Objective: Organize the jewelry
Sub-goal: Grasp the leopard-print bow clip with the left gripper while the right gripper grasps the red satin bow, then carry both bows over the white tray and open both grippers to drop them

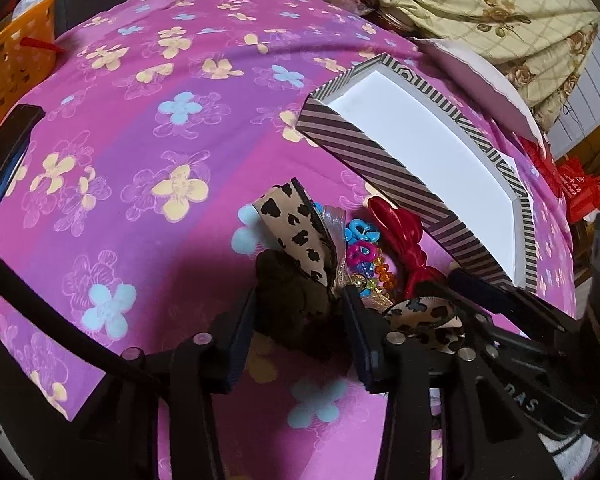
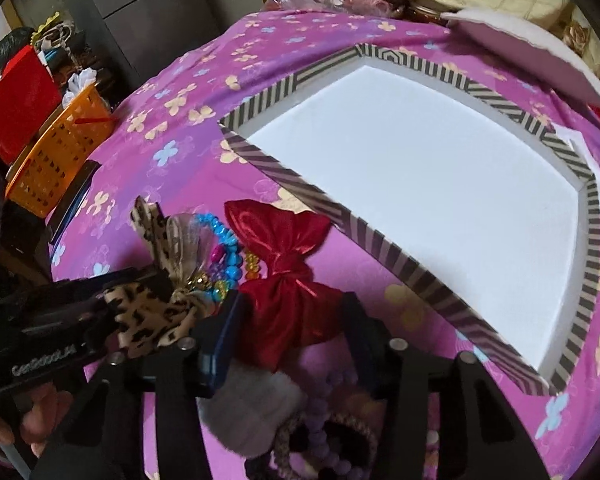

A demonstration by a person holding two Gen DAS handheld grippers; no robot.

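Red satin bow [image 2: 286,276] between right gripper [image 2: 290,320] fingers (untouched)

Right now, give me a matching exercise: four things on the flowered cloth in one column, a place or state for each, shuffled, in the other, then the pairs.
Things:
1. red satin bow
2. striped box
3. orange basket
4. leopard-print bow

Places or states:
A. open, white inside, nothing in it
B. between the fingers of the right tongs
C. at the far left edge of the table
D. just ahead of the left tongs, beside the bright beads

Pairs: 1-B, 2-A, 3-C, 4-D
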